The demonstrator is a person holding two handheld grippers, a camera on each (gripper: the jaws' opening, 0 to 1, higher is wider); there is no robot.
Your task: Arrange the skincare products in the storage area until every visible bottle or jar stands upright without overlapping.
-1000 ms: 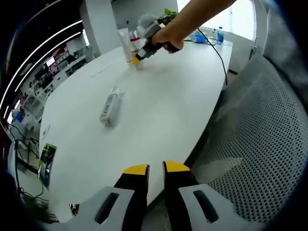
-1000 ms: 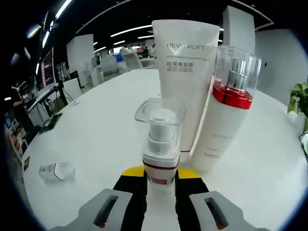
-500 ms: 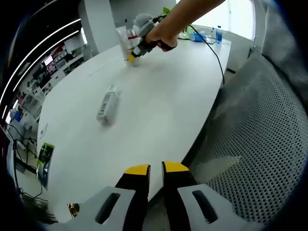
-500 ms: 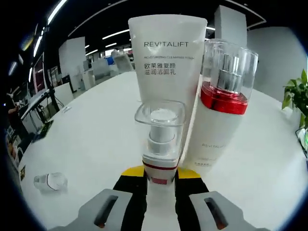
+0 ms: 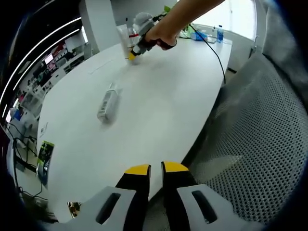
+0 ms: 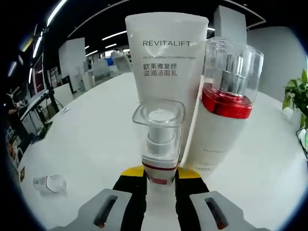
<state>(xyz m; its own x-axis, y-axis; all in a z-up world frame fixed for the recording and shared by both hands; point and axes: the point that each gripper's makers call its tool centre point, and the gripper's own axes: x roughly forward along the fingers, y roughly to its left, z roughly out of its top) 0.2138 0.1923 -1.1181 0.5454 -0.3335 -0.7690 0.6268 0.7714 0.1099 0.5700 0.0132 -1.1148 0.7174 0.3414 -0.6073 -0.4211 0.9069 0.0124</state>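
In the right gripper view my right gripper (image 6: 160, 179) is shut on a small pump bottle (image 6: 159, 139) with a clear square cap, held upright. Just behind it stand a white REVITALIFT tube (image 6: 166, 82) and a white bottle with a red collar and clear cap (image 6: 220, 108). A clear-capped bottle (image 6: 48, 183) lies on its side far left on the white table (image 6: 86, 144). In the left gripper view my left gripper (image 5: 153, 174) is shut and holds nothing, low over the near table edge. The lying bottle (image 5: 107, 103) rests mid-table, and the right gripper (image 5: 137, 48) sits by the standing products (image 5: 123, 36) at the far end.
A grey mesh chair (image 5: 255, 144) stands right of the table in the left gripper view. A black cable (image 5: 214, 45) runs across the far end, near blue bottles (image 5: 219, 34). A green plant (image 6: 299, 98) is at the right edge of the right gripper view.
The right gripper has carried the small pump bottle closer to the tube and the red-collared bottle, which now loom larger. The left gripper has stayed put.
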